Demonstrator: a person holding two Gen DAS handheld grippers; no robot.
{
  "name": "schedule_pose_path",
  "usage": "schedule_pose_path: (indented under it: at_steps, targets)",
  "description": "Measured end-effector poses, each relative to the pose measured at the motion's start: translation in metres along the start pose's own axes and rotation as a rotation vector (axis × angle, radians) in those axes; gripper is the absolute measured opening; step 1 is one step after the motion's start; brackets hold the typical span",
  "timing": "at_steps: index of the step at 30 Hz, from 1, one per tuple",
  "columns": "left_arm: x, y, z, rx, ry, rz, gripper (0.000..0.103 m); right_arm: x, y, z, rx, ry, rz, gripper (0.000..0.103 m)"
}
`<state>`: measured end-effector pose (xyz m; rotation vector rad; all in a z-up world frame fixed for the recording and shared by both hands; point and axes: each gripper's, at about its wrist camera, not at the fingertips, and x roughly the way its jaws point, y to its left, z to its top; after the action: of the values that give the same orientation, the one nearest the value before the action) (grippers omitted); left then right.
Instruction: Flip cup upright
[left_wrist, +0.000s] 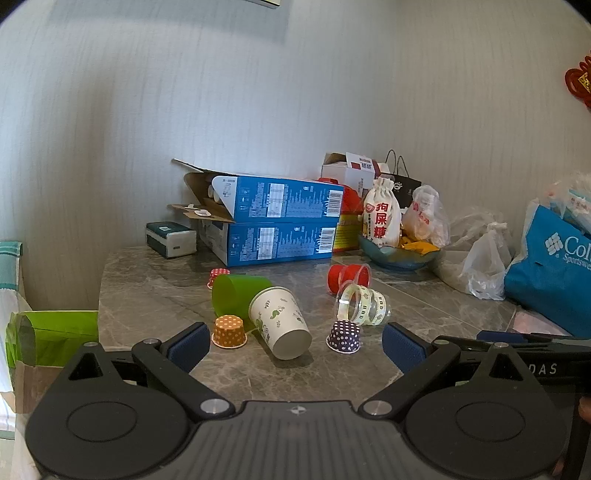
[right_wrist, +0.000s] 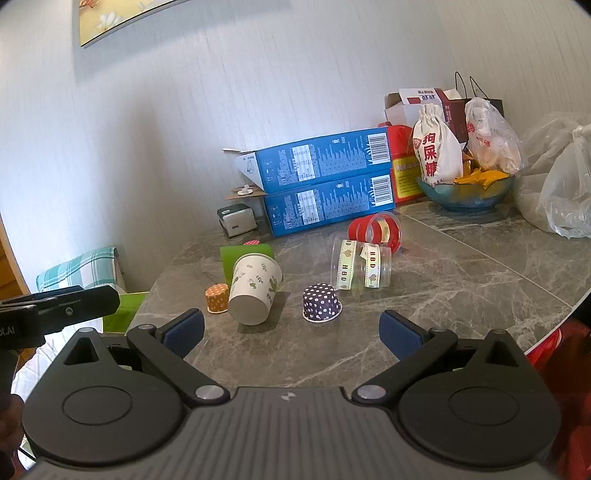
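A white paper cup with green prints (left_wrist: 280, 323) (right_wrist: 255, 290) lies on its side on the grey marble table (left_wrist: 155, 295), base toward me. A green cup (left_wrist: 238, 295) (right_wrist: 245, 260) lies on its side behind it. A clear "HBD" cup (left_wrist: 364, 304) (right_wrist: 362, 267) and a red-banded clear cup (left_wrist: 349, 277) (right_wrist: 376, 229) also lie tipped over. Orange (left_wrist: 229, 331) (right_wrist: 217, 298) and purple (left_wrist: 344, 336) (right_wrist: 321, 302) dotted cupcake liners sit mouth down. My left gripper (left_wrist: 293, 349) and right gripper (right_wrist: 291, 334) are open, empty, short of the cups.
Two stacked blue boxes (left_wrist: 280, 221) (right_wrist: 325, 181), a tissue pack (left_wrist: 170, 239), a bowl with a cloth pouch (left_wrist: 400, 254) (right_wrist: 465, 192), plastic bags (right_wrist: 561, 184) and a blue shopping bag (left_wrist: 550, 266) line the back and right. The table edge drops off at left.
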<state>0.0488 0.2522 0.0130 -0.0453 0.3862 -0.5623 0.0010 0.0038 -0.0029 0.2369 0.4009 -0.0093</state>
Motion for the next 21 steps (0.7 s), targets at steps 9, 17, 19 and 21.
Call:
schedule_pose_path:
  at_steps: [9,17,19,21]
  targets:
    - [-0.0010,0.0028,-0.0014,-0.006,-0.001,-0.001,0.101,0.0006,-0.0008,-0.0008,0.002,0.002,0.001,0.102]
    - [-0.0013,0.0031,-0.0021,-0.005,0.000,-0.001,0.101,0.0026,-0.0002,-0.0022,0.000,0.006,0.004,0.102]
    - [-0.0014,0.0030,-0.0021,-0.005,0.000,-0.001,0.101,0.0024,-0.0003,-0.0025,0.001,0.005,0.005,0.102]
    - [-0.0011,0.0030,-0.0020,-0.005,0.000,-0.001,0.101,0.0025,-0.0001,-0.0025,0.001,0.005,0.004,0.102]
